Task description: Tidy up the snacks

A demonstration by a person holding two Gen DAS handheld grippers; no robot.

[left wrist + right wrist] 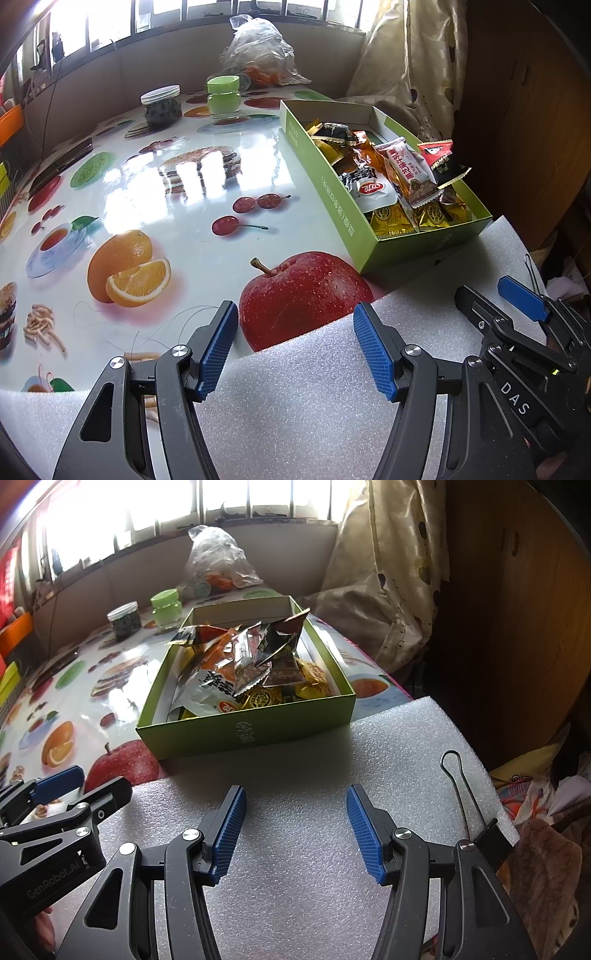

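Note:
A green cardboard box (343,206) (207,734) stands on the table's right side, its near end resting on a white foam sheet (314,398) (314,775). It holds several snack packets (399,177) (243,664) in orange, gold, white and black wrappers, piled above the rim. My left gripper (295,325) is open and empty, low over the foam edge and a printed apple. My right gripper (295,812) is open and empty over the foam, short of the box. Each gripper shows in the other's view, the right (491,295) and the left (85,782).
The table (192,221) has a glossy fruit-print cover. At the back stand a clear jar with a white lid (161,107), a green-lidded jar (223,98) and a plastic bag (258,55). A binder clip (476,819) grips the foam's right edge. A curtain (391,572) hangs at right.

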